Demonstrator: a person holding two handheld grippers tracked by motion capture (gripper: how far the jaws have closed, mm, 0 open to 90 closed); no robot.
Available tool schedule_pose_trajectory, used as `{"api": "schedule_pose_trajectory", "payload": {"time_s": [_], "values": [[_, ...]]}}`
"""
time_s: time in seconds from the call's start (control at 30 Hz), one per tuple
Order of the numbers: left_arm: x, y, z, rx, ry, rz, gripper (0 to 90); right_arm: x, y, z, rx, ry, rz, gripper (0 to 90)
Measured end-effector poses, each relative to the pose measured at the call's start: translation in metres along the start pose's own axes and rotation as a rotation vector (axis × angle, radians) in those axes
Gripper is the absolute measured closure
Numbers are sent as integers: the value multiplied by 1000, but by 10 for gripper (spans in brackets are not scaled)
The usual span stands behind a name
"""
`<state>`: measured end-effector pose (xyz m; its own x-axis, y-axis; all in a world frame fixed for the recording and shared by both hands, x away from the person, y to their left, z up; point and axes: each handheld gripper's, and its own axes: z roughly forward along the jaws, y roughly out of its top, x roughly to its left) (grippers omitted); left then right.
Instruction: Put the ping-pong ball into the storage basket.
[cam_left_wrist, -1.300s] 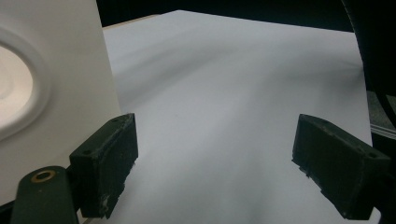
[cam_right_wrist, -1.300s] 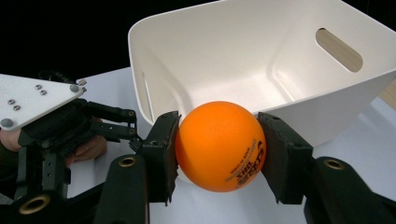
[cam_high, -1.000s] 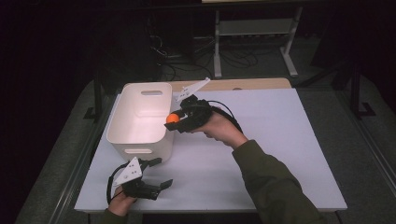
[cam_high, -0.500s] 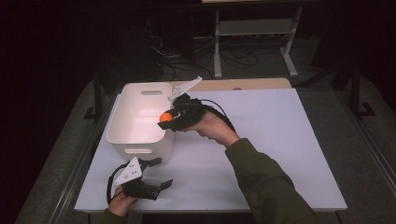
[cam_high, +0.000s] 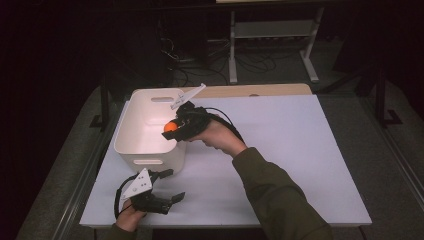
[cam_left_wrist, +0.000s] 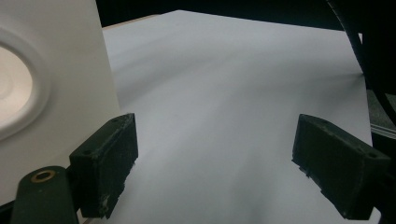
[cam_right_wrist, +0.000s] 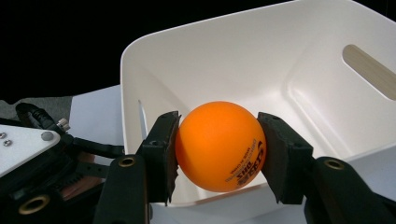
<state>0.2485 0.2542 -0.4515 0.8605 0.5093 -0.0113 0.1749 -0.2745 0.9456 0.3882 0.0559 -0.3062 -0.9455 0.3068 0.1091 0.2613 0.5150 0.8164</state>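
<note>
Dark room, cables and a metal rack at the back, and a white worktop (cam_high: 280, 150) lit in the middle. From the high view, the right gripper (cam_high: 176, 127) hangs over the near right rim of the white bin (cam_high: 145, 152), arm stretched forward and to the left, an orange ball (cam_high: 170, 127) pinched in its jaws. The left gripper (cam_high: 167, 186) rests low at the near edge of the worktop, just in front of the bin.

In the left gripper view the jaws stand wide apart with bare worktop between them, the bin wall (cam_left_wrist: 56, 93) just beside the left one.

In the right gripper view the ball (cam_right_wrist: 220, 145) sits squeezed across its middle, above the bin's open inside (cam_right_wrist: 280, 70). It looks like a table-tennis ball: very light, smooth, thin-shelled, likely to pop out of an off-centre hold, so gripping across the widest part looks right.
</note>
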Motion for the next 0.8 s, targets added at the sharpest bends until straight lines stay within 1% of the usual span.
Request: {"api": "schedule_pose_trajectory", "payload": {"time_s": [0.43, 0.5, 0.63, 0.8], "values": [[0, 0, 0, 1, 1, 1, 141, 2, 2, 15, 28, 5, -15, 491], [0, 0, 0, 1, 0, 2, 141, 3, 2, 16, 30, 7, -15, 461], [0, 0, 0, 0, 0, 3, 141, 2, 2, 15, 24, -4, -10, 391], [0, 0, 0, -1, 0, 2, 141, 0, 1, 6, 10, -19, 1, 350]]}}
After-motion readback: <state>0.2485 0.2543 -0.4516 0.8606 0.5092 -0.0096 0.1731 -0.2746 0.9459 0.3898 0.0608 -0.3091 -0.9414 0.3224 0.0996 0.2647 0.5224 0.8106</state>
